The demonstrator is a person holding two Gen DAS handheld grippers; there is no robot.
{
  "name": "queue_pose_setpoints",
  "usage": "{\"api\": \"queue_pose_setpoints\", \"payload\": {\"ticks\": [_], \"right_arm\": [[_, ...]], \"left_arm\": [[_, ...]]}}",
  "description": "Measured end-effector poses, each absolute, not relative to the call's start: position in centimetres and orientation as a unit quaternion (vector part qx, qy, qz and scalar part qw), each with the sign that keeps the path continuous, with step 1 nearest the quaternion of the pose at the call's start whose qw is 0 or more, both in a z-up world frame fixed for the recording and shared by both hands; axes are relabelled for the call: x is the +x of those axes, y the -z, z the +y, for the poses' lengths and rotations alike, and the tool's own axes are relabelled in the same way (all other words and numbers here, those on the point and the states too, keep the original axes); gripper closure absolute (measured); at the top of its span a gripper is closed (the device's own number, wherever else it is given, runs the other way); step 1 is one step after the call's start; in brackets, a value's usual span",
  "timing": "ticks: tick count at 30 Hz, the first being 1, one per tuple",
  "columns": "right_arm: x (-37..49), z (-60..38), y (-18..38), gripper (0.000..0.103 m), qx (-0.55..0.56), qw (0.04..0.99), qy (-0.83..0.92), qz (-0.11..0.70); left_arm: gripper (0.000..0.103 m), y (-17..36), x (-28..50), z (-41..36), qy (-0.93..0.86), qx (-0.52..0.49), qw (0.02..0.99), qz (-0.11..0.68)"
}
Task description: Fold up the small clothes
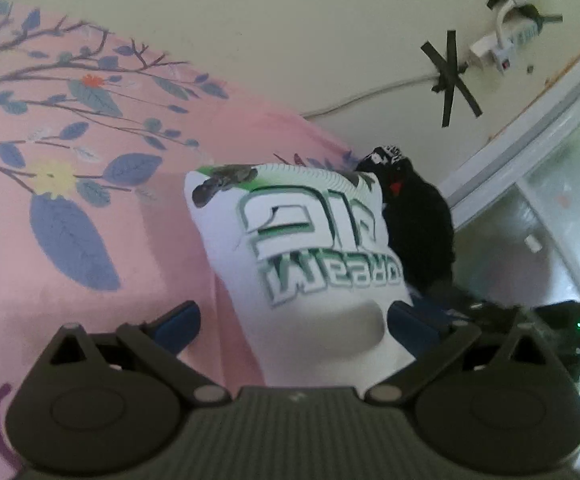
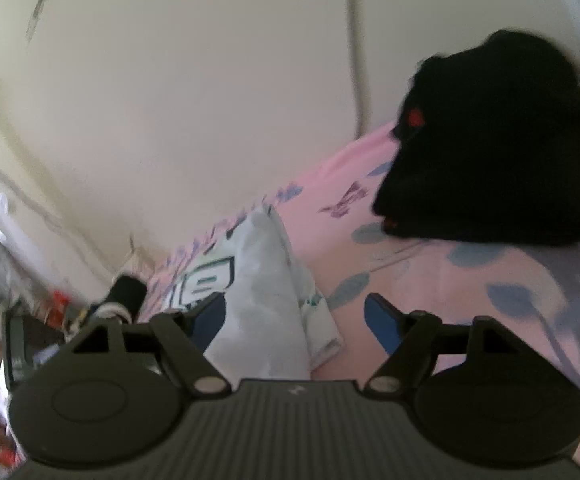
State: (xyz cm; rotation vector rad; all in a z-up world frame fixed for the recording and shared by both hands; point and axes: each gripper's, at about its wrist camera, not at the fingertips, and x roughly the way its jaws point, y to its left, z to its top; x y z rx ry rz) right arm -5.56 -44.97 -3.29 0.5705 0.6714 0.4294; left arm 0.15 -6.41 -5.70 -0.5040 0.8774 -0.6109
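On the pink bedsheet printed with blue leaves and branches (image 1: pixel 90 168), the folded white garment with green lettering (image 1: pixel 309 240) lies between the spread blue-padded fingers of the left gripper (image 1: pixel 290 320), whose pads do not press on it. Just right of it sits a black cloth heap (image 1: pixel 417 224). The right gripper (image 2: pixel 293 316) also stands wide apart, the white fold's edge lying loose between its fingers.
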Motion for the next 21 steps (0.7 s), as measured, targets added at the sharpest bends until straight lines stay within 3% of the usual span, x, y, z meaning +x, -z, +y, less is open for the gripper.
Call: {"api": "queue_pose_setpoints", "payload": {"ticks": [6,7,12,13,14,15,19,21], "right_arm": [[-2.0,-42.4,4.5,0.029,0.259,0.849,-0.285,0.363],[-1.8,-41.9,4.4,0.020,0.255,0.845,-0.295,0.365],[-2.0,-40.2,4.3,0.023,0.233,0.855,-0.292,0.361],[-2.2,-40.1,4.4,0.028,0.242,0.853,-0.291,0.359],[-2.5,-40.3,4.6,0.034,0.256,0.848,-0.292,0.360],[-3.0,-40.2,4.8,0.037,0.271,0.843,-0.293,0.360],[-4.9,-39.7,4.3,0.050,0.315,0.826,-0.308,0.353],[-5.6,-38.0,3.8,0.051,0.318,0.819,-0.323,0.352]], "left_arm": [[0.000,6.4,0.7,-7.2,0.310,-0.247,0.824,0.404],[0.000,6.4,0.7,-7.5,0.313,-0.243,0.827,0.399],[0.003,6.1,0.1,-8.7,0.312,-0.212,0.844,0.380],[0.009,6.0,-0.1,-8.8,0.308,-0.205,0.849,0.377],[0.027,5.9,-0.4,-8.8,0.301,-0.195,0.854,0.378],[0.036,6.0,-0.5,-8.5,0.310,-0.200,0.846,0.384],[0.045,5.6,-1.4,-5.8,0.326,-0.240,0.826,0.393],[0.047,4.7,-2.5,-4.0,0.323,-0.245,0.831,0.382]]}}
